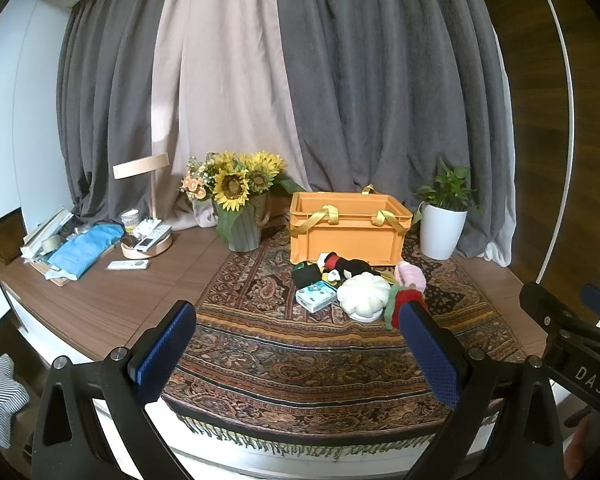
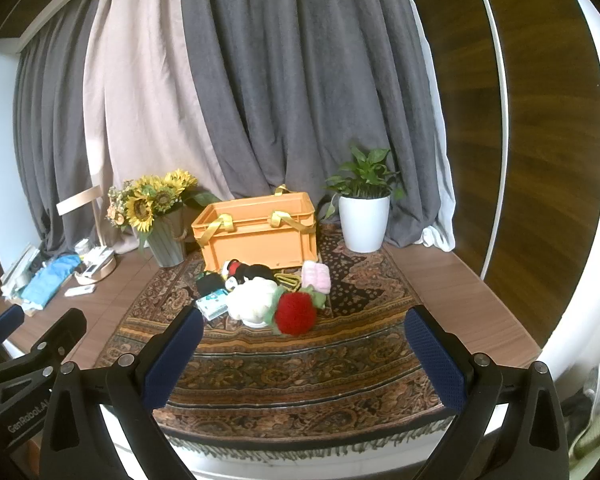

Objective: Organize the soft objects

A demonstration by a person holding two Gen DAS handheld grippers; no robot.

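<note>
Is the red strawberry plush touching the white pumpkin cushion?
Touching. The right wrist view shows the red strawberry plush pressed against the white pumpkin cushion, no rug between them.

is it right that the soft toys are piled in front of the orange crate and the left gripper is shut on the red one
No. The left wrist view shows the left gripper open and empty. The red toy lies in the pile before the orange crate.

The left gripper (image 1: 300,354) hangs wide open over the patterned rug (image 1: 308,364). Beyond it, a heap of soft toys (image 1: 360,286) (white pumpkin cushion foremost) lies just before the orange crate (image 1: 348,228).
</note>
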